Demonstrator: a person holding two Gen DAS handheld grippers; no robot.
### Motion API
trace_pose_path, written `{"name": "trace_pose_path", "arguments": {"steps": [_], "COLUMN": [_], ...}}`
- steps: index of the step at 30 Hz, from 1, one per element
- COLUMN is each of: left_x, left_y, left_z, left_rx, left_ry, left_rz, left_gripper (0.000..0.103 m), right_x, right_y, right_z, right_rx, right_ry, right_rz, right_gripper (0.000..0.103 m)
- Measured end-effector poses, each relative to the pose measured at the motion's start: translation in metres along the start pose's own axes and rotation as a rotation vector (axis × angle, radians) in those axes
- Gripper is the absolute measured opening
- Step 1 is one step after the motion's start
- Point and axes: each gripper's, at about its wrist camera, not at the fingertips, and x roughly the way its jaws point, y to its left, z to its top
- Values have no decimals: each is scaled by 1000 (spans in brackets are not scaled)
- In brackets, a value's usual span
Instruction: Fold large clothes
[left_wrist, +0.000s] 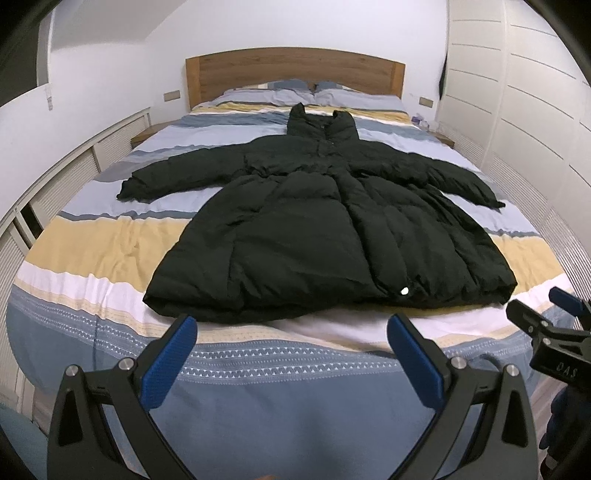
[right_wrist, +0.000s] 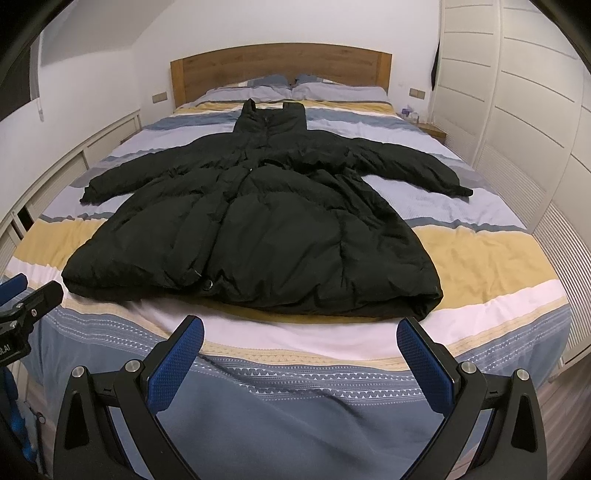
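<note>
A long black padded coat (left_wrist: 314, 218) (right_wrist: 258, 225) lies flat and face up on the striped bed cover, hood toward the headboard, both sleeves spread out sideways, hem nearest me. My left gripper (left_wrist: 291, 325) hangs open just short of the hem, holding nothing. My right gripper (right_wrist: 301, 328) is open too, near the hem's right half, with nothing between its blue pads. Each gripper shows at the edge of the other's view: the right gripper (left_wrist: 546, 306) at the right side, the left gripper (right_wrist: 33, 291) at the left side.
The bed (left_wrist: 92, 236) fills the room between low white cabinets (left_wrist: 55, 181) on the left and a tall white wardrobe (right_wrist: 517, 110) on the right. A wooden headboard (left_wrist: 295, 74) and two pillows (right_wrist: 295, 90) lie at the far end. Small bedside shelves sit at both sides.
</note>
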Motion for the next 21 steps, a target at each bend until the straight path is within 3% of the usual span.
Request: {"name": "trace_pose_path", "arguments": {"steps": [11, 21], "left_x": [-6, -19], "left_y": [-5, -6], "left_z": [-3, -5], "left_rx": [40, 62], "left_ry": [4, -43], "left_rz": [-17, 36], "left_gripper": [103, 103], "right_x": [-8, -16], "right_y": [3, 8], "right_z": [-1, -1], "right_rx": [-1, -17], "right_ry": [-17, -28], "right_rz": [4, 5], "right_gripper": [102, 102]}}
